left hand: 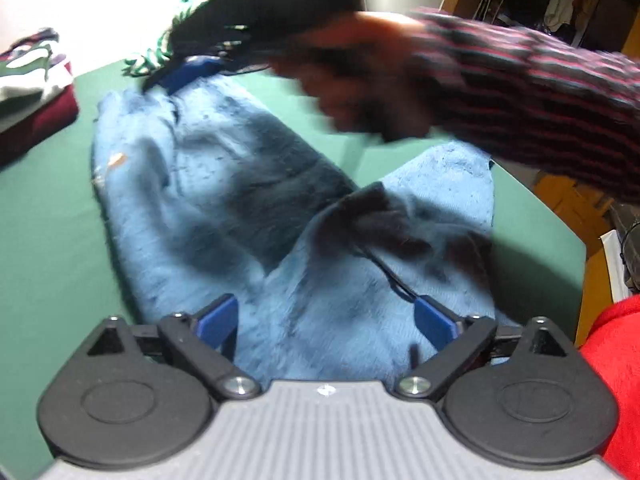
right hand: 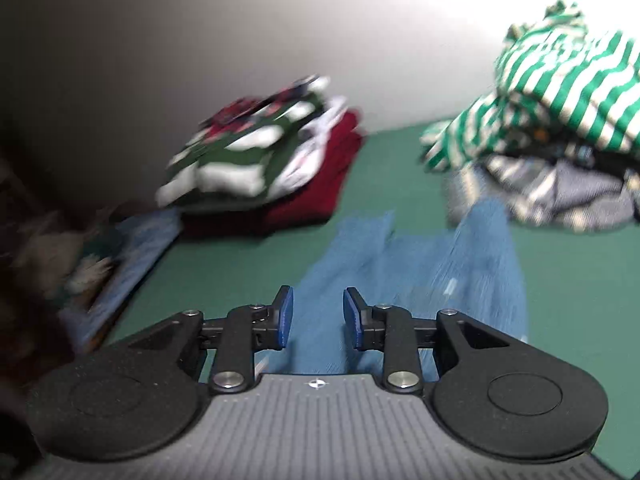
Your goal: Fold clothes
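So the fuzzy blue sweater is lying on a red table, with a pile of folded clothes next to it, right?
Not quite: the table under the fuzzy blue sweater is green, not red, as the left wrist view shows. The pile of folded clothes does sit next to it, as you said.

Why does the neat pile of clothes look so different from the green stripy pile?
The folded stack with the dark red garment at the bottom lies flat in tidy layers; the green-and-white striped heap is crumpled and loose. The stack mixes colours; the heap's top is striped. Both rest on the green table cover.
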Motion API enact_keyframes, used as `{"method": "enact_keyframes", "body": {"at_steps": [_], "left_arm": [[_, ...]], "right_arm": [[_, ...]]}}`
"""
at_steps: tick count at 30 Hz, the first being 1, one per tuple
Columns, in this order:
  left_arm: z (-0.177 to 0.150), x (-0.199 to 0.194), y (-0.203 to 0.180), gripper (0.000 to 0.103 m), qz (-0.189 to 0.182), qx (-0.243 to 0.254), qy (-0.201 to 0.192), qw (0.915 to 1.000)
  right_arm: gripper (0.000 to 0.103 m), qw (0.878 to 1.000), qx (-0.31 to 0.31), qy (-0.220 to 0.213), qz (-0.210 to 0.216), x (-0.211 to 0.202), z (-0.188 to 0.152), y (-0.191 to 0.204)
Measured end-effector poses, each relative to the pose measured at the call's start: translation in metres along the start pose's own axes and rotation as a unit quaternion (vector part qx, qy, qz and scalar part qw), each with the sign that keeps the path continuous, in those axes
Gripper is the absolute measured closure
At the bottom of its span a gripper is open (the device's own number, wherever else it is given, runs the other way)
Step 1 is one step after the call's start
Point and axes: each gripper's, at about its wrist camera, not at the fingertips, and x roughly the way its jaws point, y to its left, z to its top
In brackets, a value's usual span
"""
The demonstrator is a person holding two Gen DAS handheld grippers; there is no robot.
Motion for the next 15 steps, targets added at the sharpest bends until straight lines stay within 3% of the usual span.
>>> {"method": "enact_keyframes", "body": {"at_steps": [4, 9, 15], "left_arm": [[-0.010, 0.000, -0.001, 0.006, -0.007, 0.013, 0.020, 0.9997], [-0.014, 0.006, -0.014, 0.006, -0.005, 0.044, 0.036, 0.9984], [-0.019, 0.007, -0.017, 0.006, -0.002, 0.042, 0.038, 0.9984]], "right_arm": [[0.078, 0.996, -0.011, 0.075, 0.048, -0.029, -0.042, 0.021], [0.078, 0.995, 0.017, 0.097, 0.026, -0.023, -0.073, 0.028], [0.078, 0.987, 0.095, 0.117, 0.057, -0.007, -0.088, 0.013]]}}
